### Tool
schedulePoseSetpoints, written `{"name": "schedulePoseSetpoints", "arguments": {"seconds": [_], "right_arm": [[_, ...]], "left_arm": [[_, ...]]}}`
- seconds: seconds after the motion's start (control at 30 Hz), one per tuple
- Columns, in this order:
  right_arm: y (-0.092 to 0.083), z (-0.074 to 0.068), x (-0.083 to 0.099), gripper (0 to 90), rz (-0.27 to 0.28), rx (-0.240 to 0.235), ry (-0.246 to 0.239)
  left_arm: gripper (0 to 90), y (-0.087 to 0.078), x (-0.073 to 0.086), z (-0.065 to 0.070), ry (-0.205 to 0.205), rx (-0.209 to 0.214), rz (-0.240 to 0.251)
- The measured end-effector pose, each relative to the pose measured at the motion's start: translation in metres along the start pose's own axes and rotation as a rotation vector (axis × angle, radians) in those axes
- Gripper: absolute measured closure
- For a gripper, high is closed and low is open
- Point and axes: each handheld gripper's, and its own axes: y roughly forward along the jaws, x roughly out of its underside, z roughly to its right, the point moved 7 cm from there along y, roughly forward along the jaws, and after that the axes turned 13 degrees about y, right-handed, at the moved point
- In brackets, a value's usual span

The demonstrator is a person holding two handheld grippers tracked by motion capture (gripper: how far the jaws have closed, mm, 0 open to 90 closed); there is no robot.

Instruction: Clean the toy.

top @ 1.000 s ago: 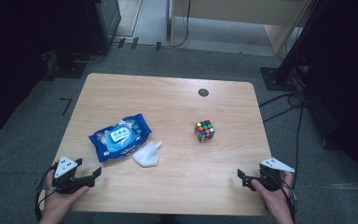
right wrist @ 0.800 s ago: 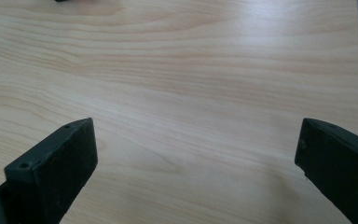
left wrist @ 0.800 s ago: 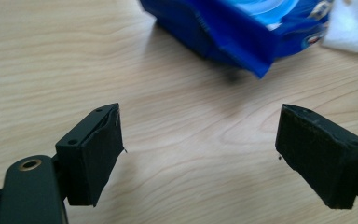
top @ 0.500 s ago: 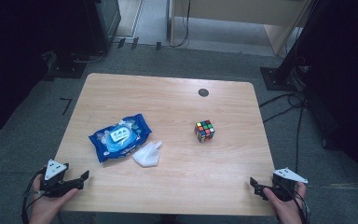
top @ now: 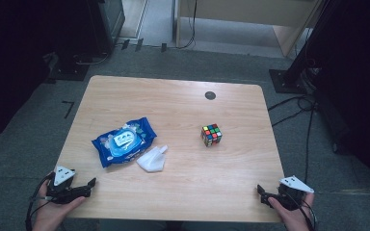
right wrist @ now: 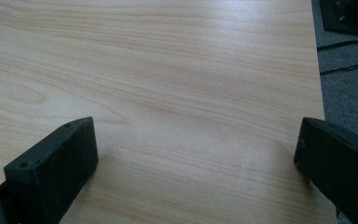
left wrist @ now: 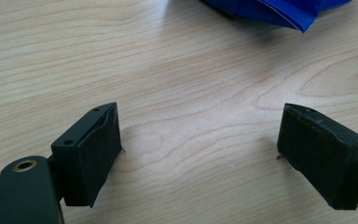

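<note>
A blue pack of wet wipes (top: 124, 141) lies on the left half of the wooden table (top: 183, 110), and its corner (left wrist: 279, 11) reaches into the top of the left gripper view. A crumpled white wipe (top: 152, 159) rests just right of the pack. A colourful puzzle cube (top: 211, 134) stands right of centre. My left gripper (top: 89, 186) is held at the near left corner, jaws wide apart over bare wood (left wrist: 198, 140). At the near right corner my right gripper (top: 261, 191) is open too, nothing between its jaws (right wrist: 196, 154).
A small dark round grommet (top: 210, 95) sits near the table's far edge. Cables (top: 298, 103) trail on the grey floor to the right, and dark stands rise behind the table. The table's right edge (right wrist: 318, 70) runs close to my right gripper.
Both hands have drawn their grippers back toward the near edge and outward to the table's corners. The pack, wipe and cube have not moved.
</note>
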Motion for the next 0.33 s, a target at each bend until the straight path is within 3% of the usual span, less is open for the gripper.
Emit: {"name": "schedulePoseSetpoints", "arguments": {"seconds": [0.33], "right_arm": [[-0.0012, 0.0006, 0.0017, 0.0, 0.015, -0.006, -0.002]], "left_arm": [[13.5, 0.0002, -0.0002, 0.0002, -0.006, -0.004, 0.001]]}}
